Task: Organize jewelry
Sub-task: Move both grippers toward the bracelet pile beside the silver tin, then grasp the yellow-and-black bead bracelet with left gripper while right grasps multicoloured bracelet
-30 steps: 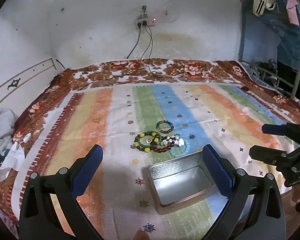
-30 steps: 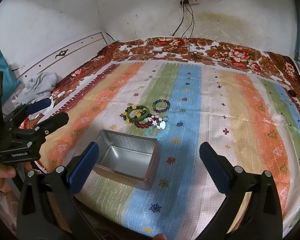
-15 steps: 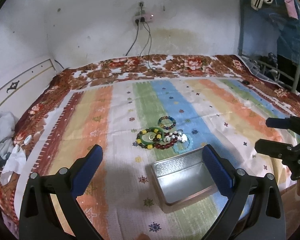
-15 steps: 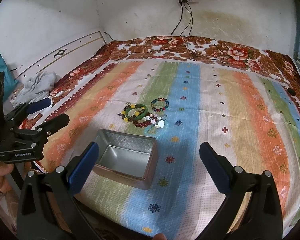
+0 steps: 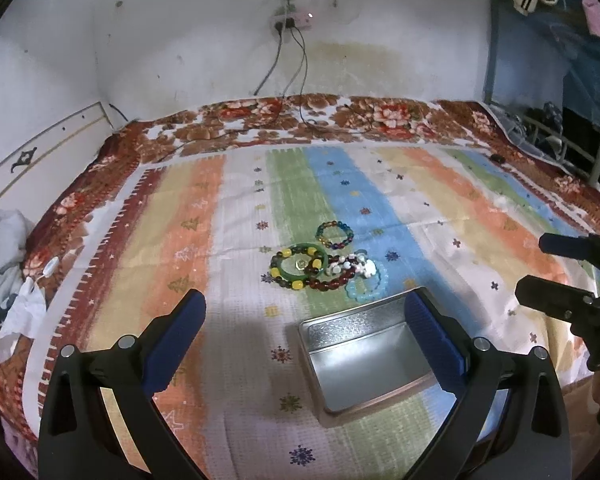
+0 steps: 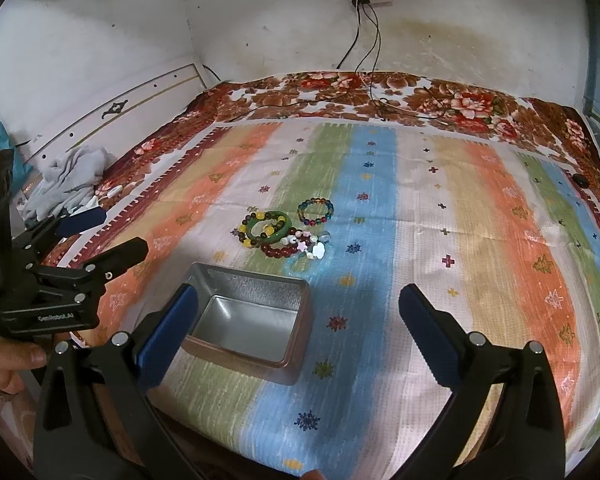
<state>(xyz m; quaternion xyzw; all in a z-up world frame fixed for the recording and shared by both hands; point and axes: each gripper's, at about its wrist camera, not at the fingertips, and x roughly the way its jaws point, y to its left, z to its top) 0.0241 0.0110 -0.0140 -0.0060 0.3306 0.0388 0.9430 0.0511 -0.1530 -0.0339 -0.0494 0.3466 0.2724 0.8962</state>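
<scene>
The fingers (image 5: 180,334) of the left gripper (image 5: 306,330) stand spread wide with nothing between the blue pads, and the right gripper (image 6: 298,322) is likewise parted wide and empty; both hover above the near edge of the bed. Compared with a second ago the change is small: in the left wrist view the scene has slid slightly downward and the wall socket sits lower, so more wall shows above it, while in the right wrist view the bracelets and tin sit a touch higher in frame, and neither gripper has altered its spread. The striped bedspread (image 6: 480,208) covers most of the bed, laid over a floral blanket (image 6: 452,98) that shows along the far edge by the white wall. The open silver tin (image 6: 256,322) lies empty near the front edge on the green and blue stripes, partly behind the left pad of the right gripper in that view. Just beyond it lies the cluster of bracelets (image 5: 324,270): a green bangle (image 5: 300,266) overlapping beaded strands, with a multicoloured bead bracelet (image 5: 335,234) lying apart on the far side. A hand (image 6: 8,364) grips the left tool's handle at the left of the right wrist view.
</scene>
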